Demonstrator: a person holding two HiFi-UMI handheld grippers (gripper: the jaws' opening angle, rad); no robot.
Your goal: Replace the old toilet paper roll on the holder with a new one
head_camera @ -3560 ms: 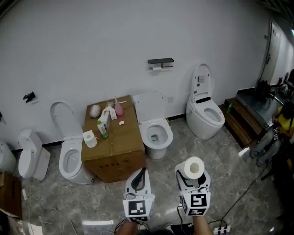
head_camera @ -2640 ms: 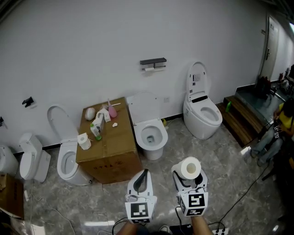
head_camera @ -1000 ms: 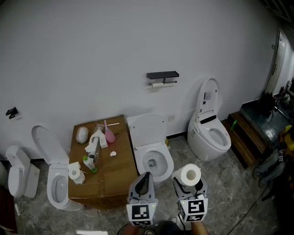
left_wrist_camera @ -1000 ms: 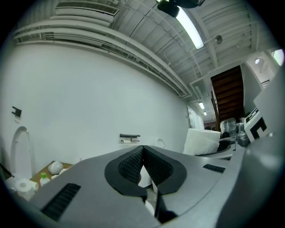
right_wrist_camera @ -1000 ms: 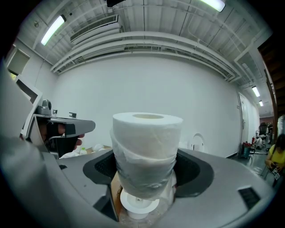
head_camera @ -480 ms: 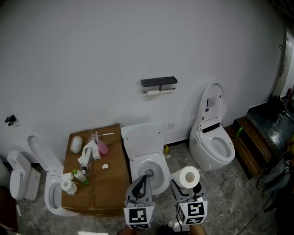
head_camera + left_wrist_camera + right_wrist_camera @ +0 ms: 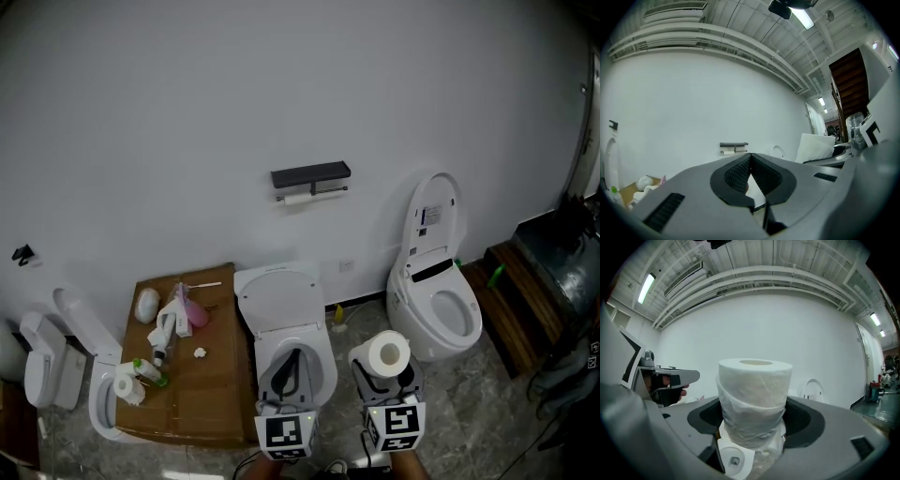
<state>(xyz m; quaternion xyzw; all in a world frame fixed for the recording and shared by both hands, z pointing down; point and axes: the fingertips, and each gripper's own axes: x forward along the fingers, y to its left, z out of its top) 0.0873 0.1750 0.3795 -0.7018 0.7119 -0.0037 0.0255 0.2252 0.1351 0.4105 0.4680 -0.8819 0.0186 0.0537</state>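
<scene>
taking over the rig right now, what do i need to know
Left gripper: shut, empty.
Right gripper: shut on the new roll, which stands upright.
Holder: on the wall ahead, with the old roll on its bar.
Done: new roll in hand.
Left: take the old roll off, fit the new one.

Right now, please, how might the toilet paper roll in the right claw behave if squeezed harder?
Probably soft: the toilet paper roll looks pinched in where it is gripped. Its wrinkled outer layer might slip or unwind.
</scene>
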